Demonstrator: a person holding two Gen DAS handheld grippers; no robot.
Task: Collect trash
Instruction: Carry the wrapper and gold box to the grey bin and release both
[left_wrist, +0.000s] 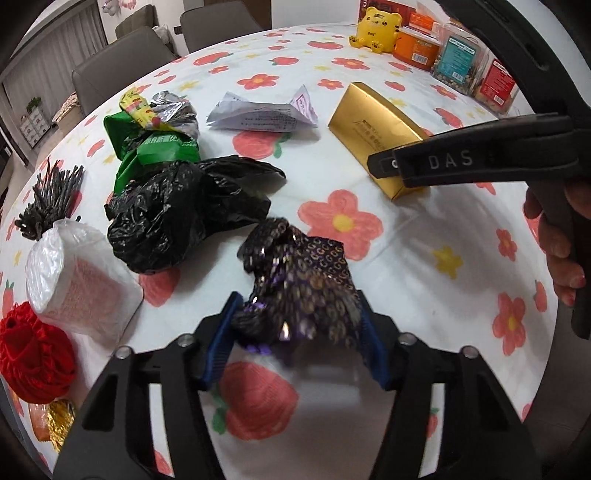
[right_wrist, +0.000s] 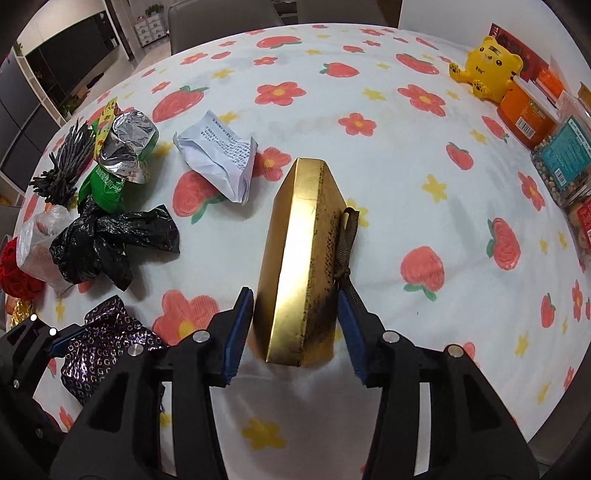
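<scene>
Your left gripper (left_wrist: 297, 325) points steeply down at the flowered tablecloth (left_wrist: 424, 266), and its blue pads (left_wrist: 221, 343) bracket a crumpled purple wrapper (left_wrist: 303, 284) patterned with gold rings; the pads sit right against its sides, pinching it. In your right wrist view the right gripper (right_wrist: 295, 328) straddles the near end of a long gold box (right_wrist: 295, 258), which lies on the cloth running toward twelve o'clock. Its blue pads stand just beside the box on either side with a sliver of gap at the nine o'clock pad, so the jaws are spread around it rather than pressing it; a brown ribbon (right_wrist: 347, 240) trails off the box's three o'clock face next to the other pad. From the left wrist view, the rest of the trash lies at about ten to twelve o'clock of the wrapper: a black plastic bag (left_wrist: 184, 214) nearest, a green snack bag (left_wrist: 155, 147) with crumpled foil beyond it, and a creased printed paper (left_wrist: 262, 114) toward twelve. At nine o'clock sit a clear-wrapped white bundle (left_wrist: 74, 280) and a red ball of yarn (left_wrist: 33, 358). A yellow tiger toy (left_wrist: 376, 31) and food jars (left_wrist: 458, 59) line the far edge at one o'clock.
</scene>
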